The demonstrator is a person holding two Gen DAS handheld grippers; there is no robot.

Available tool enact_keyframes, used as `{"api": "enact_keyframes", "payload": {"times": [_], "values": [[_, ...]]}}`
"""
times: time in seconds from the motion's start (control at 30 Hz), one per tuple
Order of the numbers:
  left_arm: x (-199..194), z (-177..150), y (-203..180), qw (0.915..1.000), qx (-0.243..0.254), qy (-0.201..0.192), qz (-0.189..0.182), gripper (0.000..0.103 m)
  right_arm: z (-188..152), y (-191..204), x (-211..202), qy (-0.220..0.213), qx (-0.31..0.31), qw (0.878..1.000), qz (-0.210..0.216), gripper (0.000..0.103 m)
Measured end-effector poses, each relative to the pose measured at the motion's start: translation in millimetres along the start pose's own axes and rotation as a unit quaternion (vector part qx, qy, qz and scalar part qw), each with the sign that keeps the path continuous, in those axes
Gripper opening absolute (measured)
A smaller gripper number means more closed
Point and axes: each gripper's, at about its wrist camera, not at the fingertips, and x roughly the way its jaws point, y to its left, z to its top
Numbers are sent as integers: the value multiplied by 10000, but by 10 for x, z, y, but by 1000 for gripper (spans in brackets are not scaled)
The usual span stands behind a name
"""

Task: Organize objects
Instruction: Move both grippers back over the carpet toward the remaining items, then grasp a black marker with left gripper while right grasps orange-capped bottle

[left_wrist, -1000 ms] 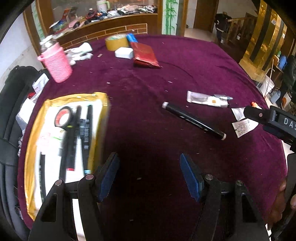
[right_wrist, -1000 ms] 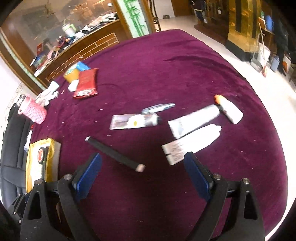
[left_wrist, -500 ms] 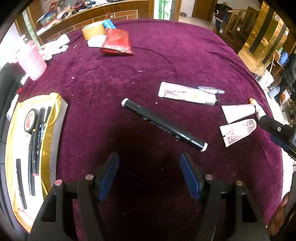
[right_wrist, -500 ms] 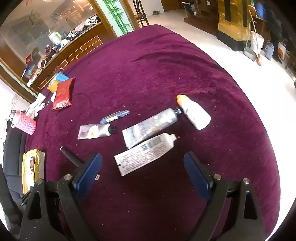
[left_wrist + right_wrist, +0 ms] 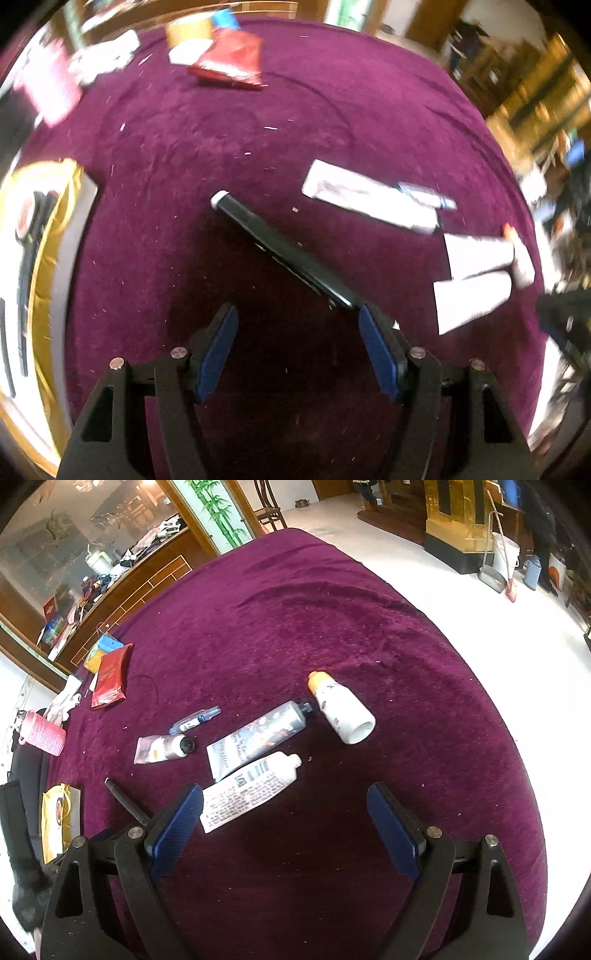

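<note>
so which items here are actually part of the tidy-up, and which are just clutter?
Likely in play:
black marker
white printed tube
floral tube
orange-capped bottle
small tube
yellow tray

Probably lying about:
red packet
pink cup
tape roll

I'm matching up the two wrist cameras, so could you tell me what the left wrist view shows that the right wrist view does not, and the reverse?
Only the left wrist view shows the left gripper, open over bare cloth, with the black marker seen nearly end to end.

Only the right wrist view shows the right gripper, open, and the whole white bottle with the orange cap.

Both show the purple tablecloth, the red packet, the pink cup, the yellow tray and the white tubes.
</note>
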Motion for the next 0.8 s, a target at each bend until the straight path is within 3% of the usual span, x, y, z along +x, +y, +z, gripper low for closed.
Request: {"api": "enact_keyframes", "payload": {"times": [0.17, 0.3, 0.4, 0.53, 0.6, 0.67, 0.73, 0.8], "values": [[71, 74, -20, 9998, -160, -102, -10, 62, 5, -102, 11, 51, 96, 9999, 14, 91], [158, 115, -212, 9991, 145, -232, 323, 64, 5, -143, 5, 55, 99, 9999, -13, 91], [215, 157, -327, 9976, 418, -290, 474, 72, 11, -135, -1, 52, 43, 10000, -25, 91], [226, 86, -421, 9937, 848, -448, 577, 70, 9, -132, 3, 61, 17, 10000, -30, 91], [199, 75, -429, 9921, 1030, -481, 523, 60, 9, -120, 15, 73, -2, 10000, -42, 91], [155, 54, -429, 9910, 1174, -456, 462, 31, 4, -105, 26, 84, -19, 10000, -49, 91], [124, 31, -413, 9905, 1253, -391, 405, 15, 0, -71, 42, 117, -64, 9999, -26, 91], [108, 28, -346, 9922, 1184, -323, 236, 11, 6, -8, 57, 136, -174, 9998, -17, 91]]}}
